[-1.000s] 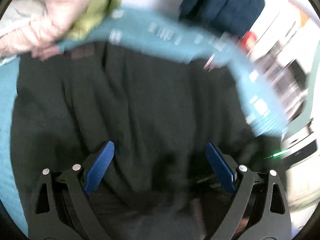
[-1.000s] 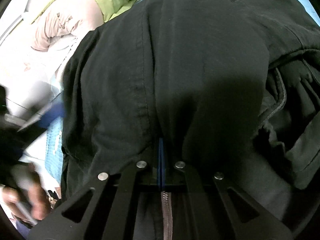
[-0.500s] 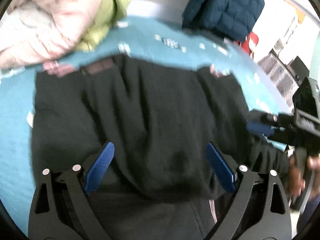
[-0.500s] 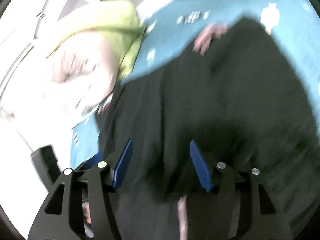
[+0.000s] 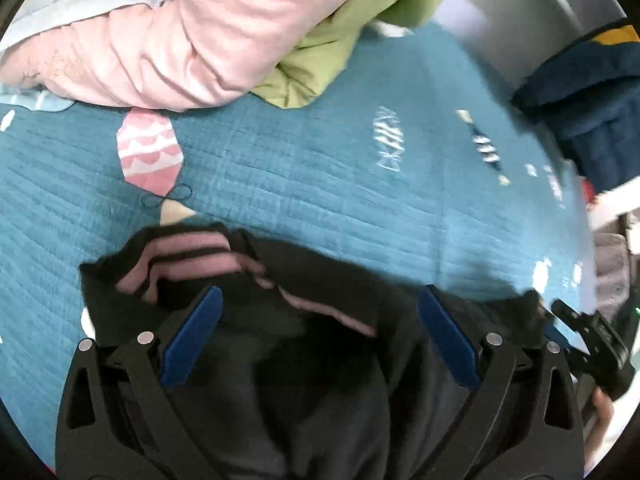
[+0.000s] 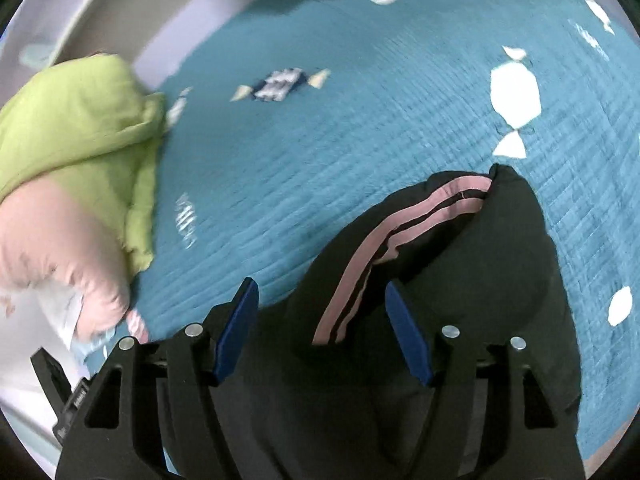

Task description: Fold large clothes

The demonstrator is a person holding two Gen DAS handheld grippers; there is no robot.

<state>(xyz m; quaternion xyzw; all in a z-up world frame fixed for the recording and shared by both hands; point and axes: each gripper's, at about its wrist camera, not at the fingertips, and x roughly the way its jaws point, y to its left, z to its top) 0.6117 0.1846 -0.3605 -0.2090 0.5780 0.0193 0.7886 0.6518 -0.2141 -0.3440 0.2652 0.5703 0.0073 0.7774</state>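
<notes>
right wrist, black jacket [image 6: 460,264] under opening claw [image 6: 322,328]

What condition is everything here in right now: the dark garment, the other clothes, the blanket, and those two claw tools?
black garment: bunched on the blanket, pink stripes showing, gripped by nothing
teal blanket: spread flat, wrinkled
pink garment: heaped, unfolded
green garment: heaped beside the pink one
navy jacket: piled at the blanket's far edge
left gripper: jaws opening wide, pads off the cloth
right gripper: jaws opening, pads off the cloth
</notes>
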